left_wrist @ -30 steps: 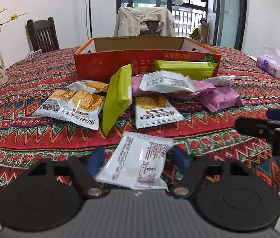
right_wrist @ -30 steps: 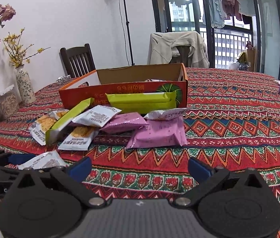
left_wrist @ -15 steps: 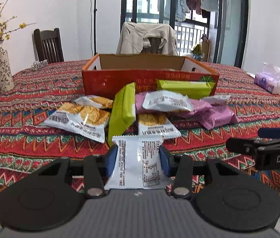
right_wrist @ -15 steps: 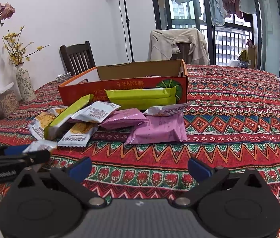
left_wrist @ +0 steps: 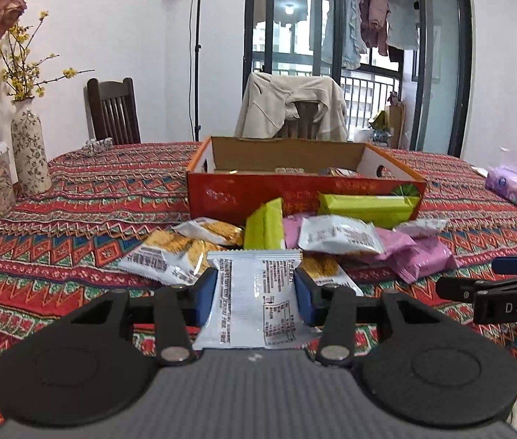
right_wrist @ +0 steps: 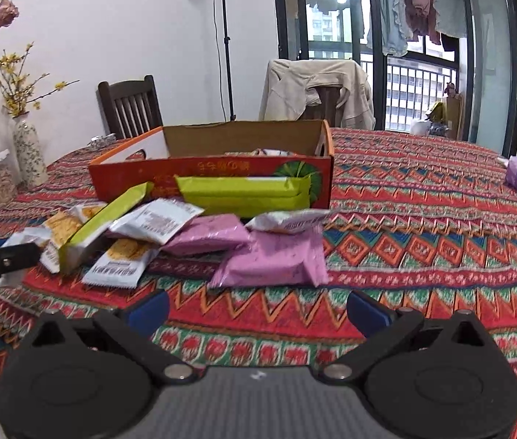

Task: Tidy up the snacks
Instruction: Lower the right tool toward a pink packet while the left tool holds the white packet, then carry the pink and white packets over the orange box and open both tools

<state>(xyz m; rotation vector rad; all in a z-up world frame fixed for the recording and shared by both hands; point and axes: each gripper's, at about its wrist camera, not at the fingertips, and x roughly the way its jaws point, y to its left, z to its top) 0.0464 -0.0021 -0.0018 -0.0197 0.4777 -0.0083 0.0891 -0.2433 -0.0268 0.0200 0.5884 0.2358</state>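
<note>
1. Your left hand-held gripper (left_wrist: 256,294) is clamped on the white snack packet (left_wrist: 255,307) at lower centre of the left wrist view, clear of the desk (left_wrist: 75,226); the pick looks done.
2. Your right hand-held gripper (right_wrist: 256,309) stands wide and empty, low in its frame, short of the pink packet (right_wrist: 273,259).
3. Next, carry the packet over the pile to the orange box (left_wrist: 295,186) at mid-frame; clear its front wall before you let go.

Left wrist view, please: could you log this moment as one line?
left tongs: shut on white snack packet | right tongs: open, empty | cardboard box: behind loose snack pile | step: packet lifted, not boxed
</note>
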